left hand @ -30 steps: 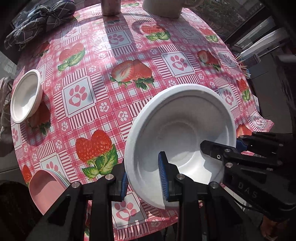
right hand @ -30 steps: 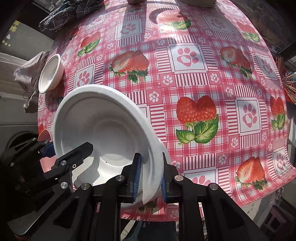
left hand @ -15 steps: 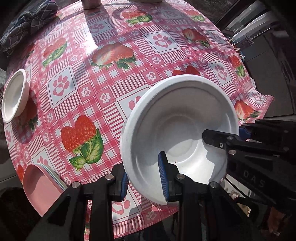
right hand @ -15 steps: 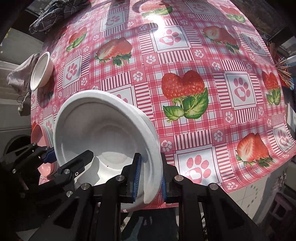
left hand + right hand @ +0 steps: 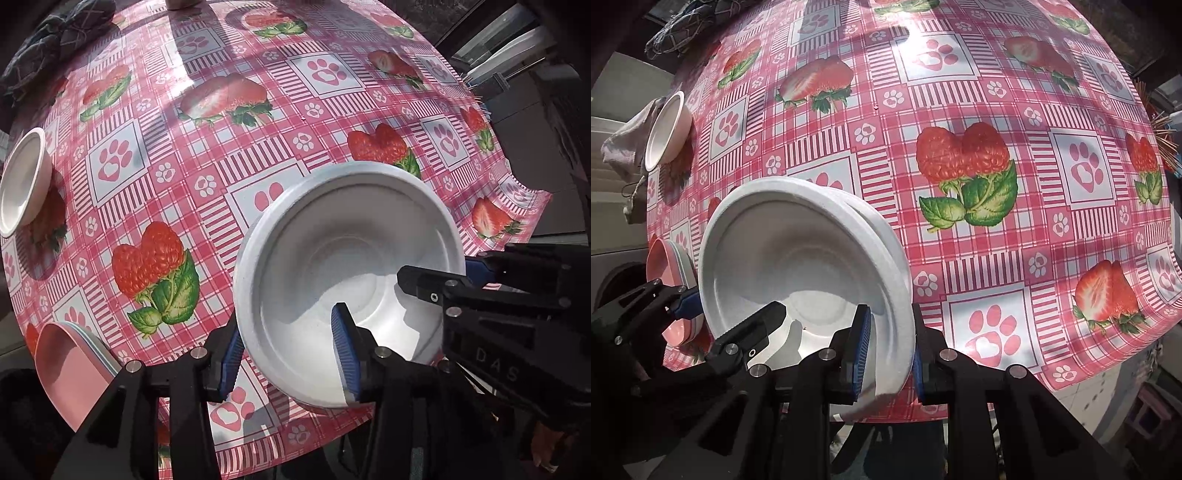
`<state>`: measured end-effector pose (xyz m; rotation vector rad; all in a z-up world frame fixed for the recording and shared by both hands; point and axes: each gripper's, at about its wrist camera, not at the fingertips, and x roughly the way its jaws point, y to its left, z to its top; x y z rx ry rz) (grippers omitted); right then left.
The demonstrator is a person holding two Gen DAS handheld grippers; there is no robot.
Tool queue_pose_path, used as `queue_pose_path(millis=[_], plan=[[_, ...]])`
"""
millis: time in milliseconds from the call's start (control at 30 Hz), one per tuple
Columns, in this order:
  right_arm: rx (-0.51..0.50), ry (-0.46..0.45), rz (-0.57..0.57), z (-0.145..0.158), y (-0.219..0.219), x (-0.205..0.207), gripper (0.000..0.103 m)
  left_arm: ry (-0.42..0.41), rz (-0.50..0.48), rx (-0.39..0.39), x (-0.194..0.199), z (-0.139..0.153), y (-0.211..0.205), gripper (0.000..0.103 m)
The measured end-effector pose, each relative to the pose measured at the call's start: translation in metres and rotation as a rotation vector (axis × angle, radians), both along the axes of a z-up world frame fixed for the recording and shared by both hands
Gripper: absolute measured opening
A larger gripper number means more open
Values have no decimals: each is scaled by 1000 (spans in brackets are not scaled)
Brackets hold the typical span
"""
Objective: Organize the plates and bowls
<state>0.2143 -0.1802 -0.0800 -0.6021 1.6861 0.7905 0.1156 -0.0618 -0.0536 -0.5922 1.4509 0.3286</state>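
The white foam bowl (image 5: 343, 254) is up in the air, tilted, and it's sliding back toward the near edge of the strawberry tablecloth (image 5: 221, 155). A second ago it hung over the middle of the cloth; now its lower rim overhangs the near hem. In the right wrist view a second rim edge peeks out behind the first (image 5: 882, 236), so this may be two nested bowls, though I can't be sure.

Both tools are on it. The left gripper (image 5: 290, 354) straddles the rim on the bowl's left side, one blue pad outside the wall, the other inside the well. The pads stand fairly wide, and whether they actually pinch the foam I cannot tell. The right gripper (image 5: 888, 350) is clamped on the opposite rim, blue pads pressed to either face of the wall, jaws nearly together. That grip hasn't altered over the last second; the whole bowl and both tools have travelled as one.

What it means: the bowl is being carried, probably toward a stack. Left of the bowl, at the near corner, sit the pink bowls (image 5: 70, 362), nested with paler rims showing beneath. Farther left, well apart, a small white bowl (image 5: 22, 181) rests at the table's far-left edge, and that looks the likelier partner.

Beyond, at the far left corner, lies a dark patterned cloth (image 5: 55, 40).
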Motion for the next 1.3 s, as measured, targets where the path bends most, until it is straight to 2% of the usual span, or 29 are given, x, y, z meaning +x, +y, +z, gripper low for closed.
queue_pose_path(millis=[33,200,233,300,333,567,700,833,933,1133,1233,1300], plan=[[-1,1,-5,-1,-1,1,21,-4,1,2,-1,1,0,59],[-4,-9,-33,2,-7,14,23,-26,-2,-17,-8,6,3,60],[-4,-11,-40,2,-8,16,30,-37,-7,-14,-10,9,3,61],[10,-26,-62,7,-11,24,101,-57,-13,-7,-15,15,2,61],[28,-37,-76,12,-12,27,103,-69,-13,-8,-17,18,2,61],[41,-39,-104,35,-8,35,103,-103,48,-8,-45,35,14,61],[70,-3,-112,56,5,26,103,-128,101,-6,-65,51,24,61],[129,75,-103,80,32,9,103,-170,149,-7,-89,71,35,61],[166,126,-60,97,58,-9,103,-185,197,-7,-108,82,45,61],[210,188,42,116,114,-45,103,-226,324,54,-144,111,71,61],[220,169,99,121,142,-57,103,-253,401,80,-161,125,94,62],[237,124,129,128,161,-63,103,-265,443,113,-169,133,110,63]])
